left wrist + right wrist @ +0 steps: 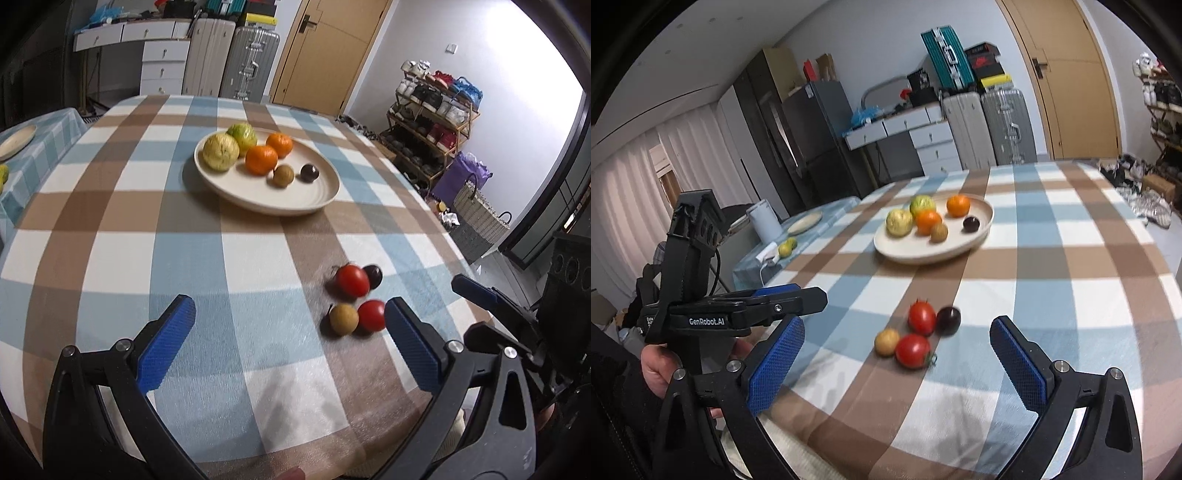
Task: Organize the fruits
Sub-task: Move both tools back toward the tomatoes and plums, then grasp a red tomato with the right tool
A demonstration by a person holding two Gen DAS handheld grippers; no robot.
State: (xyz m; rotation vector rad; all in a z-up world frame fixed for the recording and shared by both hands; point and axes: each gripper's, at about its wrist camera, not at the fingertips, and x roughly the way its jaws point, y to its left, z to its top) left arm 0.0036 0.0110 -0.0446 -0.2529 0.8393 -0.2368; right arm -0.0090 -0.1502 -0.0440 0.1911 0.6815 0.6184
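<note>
Blue rubbery pads on both tongs. The left gripper (288, 332) is spread wide with nothing in it, low in its frame; the right gripper (897, 354) is just as wide and empty. Between them on the checked tablecloth (1052, 266) sit two tomatoes (913, 350), a brown fruit (886, 342) and a dark plum (948, 319), all bunched together. Further up, centre frame, the plate (923, 254) holds two oranges (958, 205), two greenish fruits and two small ones.
</note>
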